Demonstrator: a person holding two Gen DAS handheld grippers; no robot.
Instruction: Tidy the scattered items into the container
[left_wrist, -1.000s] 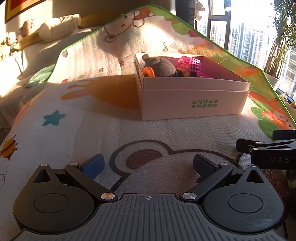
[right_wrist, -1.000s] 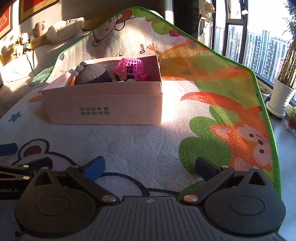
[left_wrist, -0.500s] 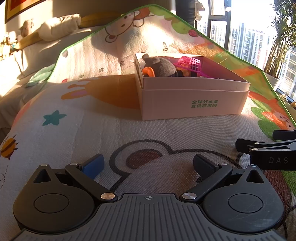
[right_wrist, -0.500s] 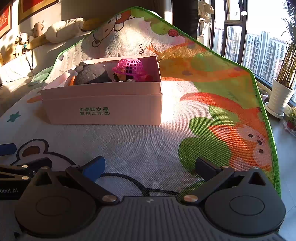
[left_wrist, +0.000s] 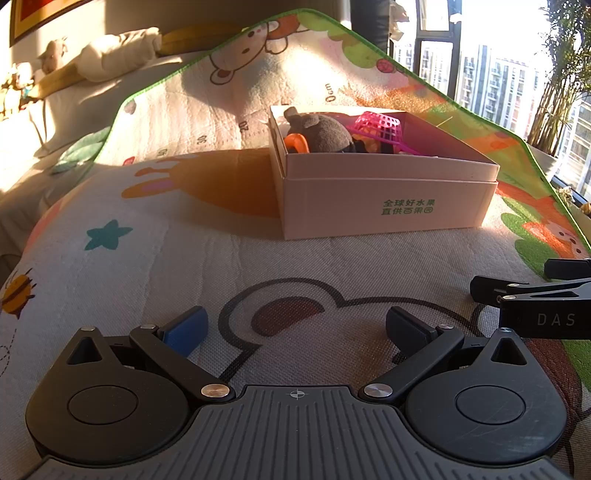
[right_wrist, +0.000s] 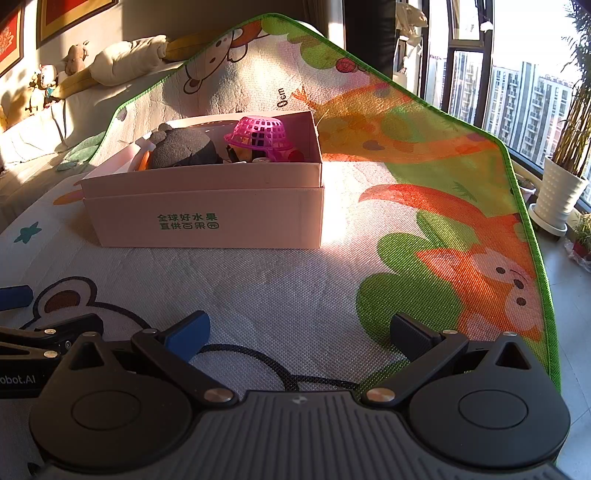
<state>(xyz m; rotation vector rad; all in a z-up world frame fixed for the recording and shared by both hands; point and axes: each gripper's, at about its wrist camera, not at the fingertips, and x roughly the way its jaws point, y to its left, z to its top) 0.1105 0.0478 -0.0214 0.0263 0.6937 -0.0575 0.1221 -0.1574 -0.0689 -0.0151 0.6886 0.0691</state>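
Observation:
A pale cardboard box (left_wrist: 388, 199) (right_wrist: 207, 218) with green print stands on the cartoon play mat. Inside it lie a grey plush toy (left_wrist: 325, 133) (right_wrist: 183, 149), an overturned pink mesh basket (left_wrist: 380, 127) (right_wrist: 260, 133) and an orange piece (left_wrist: 297, 142). My left gripper (left_wrist: 295, 330) hovers low over the mat, well short of the box, open with nothing between its fingers. My right gripper (right_wrist: 299, 328) is also open and empty, near the mat's front. Each gripper shows at the edge of the other's view.
The play mat (right_wrist: 424, 221) drapes up over a sofa at the back, with cushions and plush toys (left_wrist: 118, 48) behind it. A white plant pot (right_wrist: 559, 194) stands on the floor by the window at right. A black cord (right_wrist: 280, 369) lies under the right gripper.
The right gripper's view has shifted slightly, the box sitting a little lower in frame. The left gripper has barely moved. Both stay open.

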